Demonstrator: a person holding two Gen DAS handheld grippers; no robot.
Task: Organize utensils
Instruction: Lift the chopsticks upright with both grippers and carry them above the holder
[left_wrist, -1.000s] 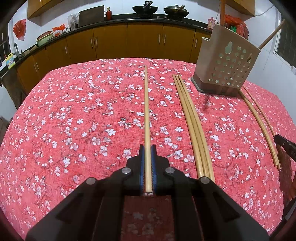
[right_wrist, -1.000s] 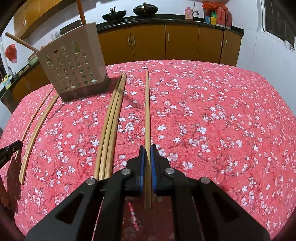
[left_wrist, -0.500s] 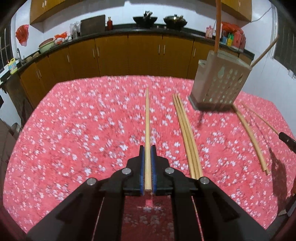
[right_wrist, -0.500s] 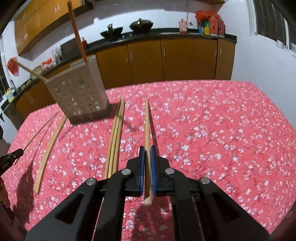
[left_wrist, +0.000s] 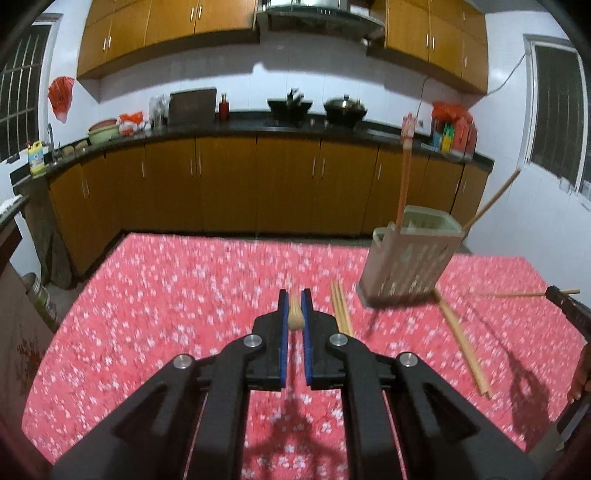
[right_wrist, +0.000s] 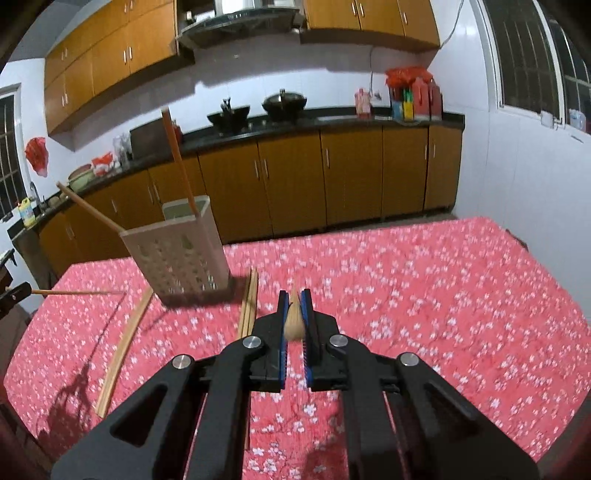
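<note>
In a kitchen with wooden cabinets (left_wrist: 229, 184), we hold a gripper in each hand above a table spread with a red flowered cloth (left_wrist: 166, 295). Our left gripper (left_wrist: 294, 314) is clamped tight on one chopstick (left_wrist: 294, 317), seen end-on between its blue pads, lifted clear of the cloth. Our right gripper (right_wrist: 294, 314) is likewise closed around another chopstick (right_wrist: 294, 323), also raised.

A perforated beige utensil holder (right_wrist: 177, 258) stands on the cloth ahead, with two sticks (right_wrist: 177, 162) leaning out of its top. A bundle of chopsticks (right_wrist: 249, 302) lies just beside the holder's base, between it and our right gripper. More chopsticks (left_wrist: 461, 343) lie on the holder's far side in the left camera's view.
</note>
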